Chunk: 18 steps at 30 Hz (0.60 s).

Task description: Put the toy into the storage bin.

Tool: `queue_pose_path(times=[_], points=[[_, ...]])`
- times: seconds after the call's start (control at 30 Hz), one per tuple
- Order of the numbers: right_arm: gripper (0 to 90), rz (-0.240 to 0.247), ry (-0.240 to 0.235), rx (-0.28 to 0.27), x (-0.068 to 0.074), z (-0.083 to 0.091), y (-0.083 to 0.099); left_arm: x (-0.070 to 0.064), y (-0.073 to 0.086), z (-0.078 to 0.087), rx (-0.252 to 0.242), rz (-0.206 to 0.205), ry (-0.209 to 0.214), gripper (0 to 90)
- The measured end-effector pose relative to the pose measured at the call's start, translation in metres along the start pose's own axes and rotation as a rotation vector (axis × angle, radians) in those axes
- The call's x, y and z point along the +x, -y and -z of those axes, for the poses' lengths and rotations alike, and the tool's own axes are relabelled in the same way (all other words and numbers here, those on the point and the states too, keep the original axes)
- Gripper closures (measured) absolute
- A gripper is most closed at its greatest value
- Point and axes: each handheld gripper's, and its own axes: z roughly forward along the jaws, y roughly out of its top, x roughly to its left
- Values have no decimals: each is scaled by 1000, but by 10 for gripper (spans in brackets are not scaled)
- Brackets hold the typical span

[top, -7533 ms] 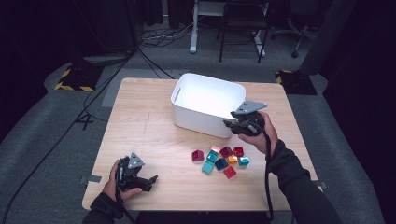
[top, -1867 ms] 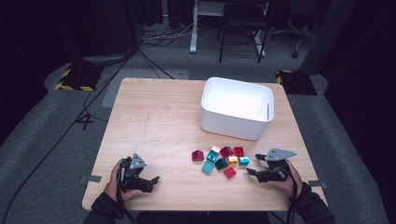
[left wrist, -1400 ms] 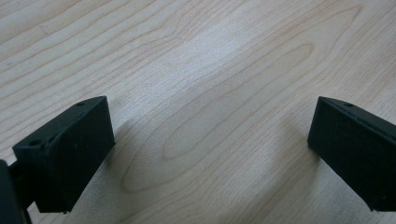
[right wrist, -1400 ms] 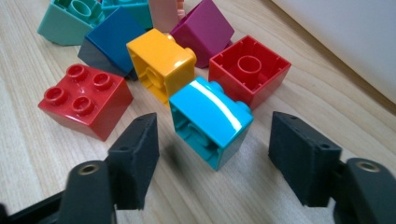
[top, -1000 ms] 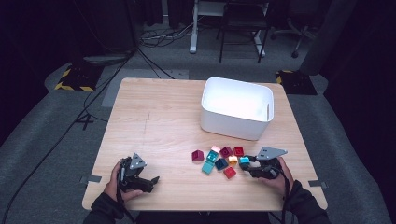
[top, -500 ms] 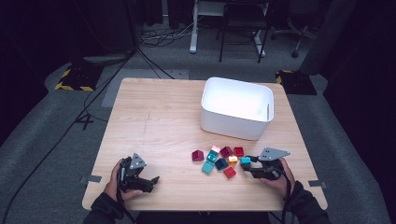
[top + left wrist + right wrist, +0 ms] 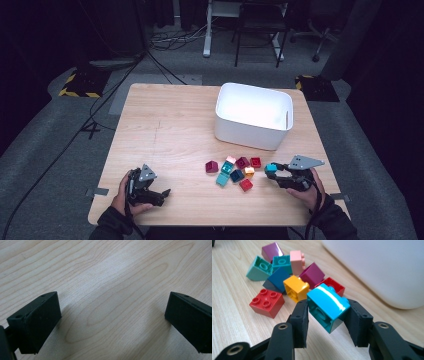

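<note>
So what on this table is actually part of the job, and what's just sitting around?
In the job:
- right tongs, shut on a turquoise brick
- pile of bricks on the table
- white bin, the likely place for them

Lying about:
- left tongs, open and resting on the wooden table
- cables and chair on the floor behind
</note>
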Motion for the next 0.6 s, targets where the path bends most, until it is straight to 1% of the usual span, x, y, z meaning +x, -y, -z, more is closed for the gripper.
queue_pose_path(times=[0.07, 0.17, 0.23, 0.3, 0.33, 0.4, 0.6], points=[[558, 4, 11, -7, -2, 4, -3, 0, 0, 0, 0, 0, 0, 7], [558, -8, 19, -19, -2, 10, -8, 0, 0, 0, -1, 1, 0, 6], [558, -1, 27, -18, -2, 14, -12, 0, 0, 0, 0, 0, 0, 7], [558, -12, 32, -25, -2, 16, -15, 0, 0, 0, 0, 0, 0, 6], [558, 1, 37, -26, -2, 18, -17, 0, 0, 0, -1, 0, -1, 7], [558, 0, 39, -33, -1, 21, -22, 0, 0, 0, -1, 0, 0, 6], [559, 26, 56, -55, 2, 30, -37, 0, 0, 0, 0, 0, 0, 6]])
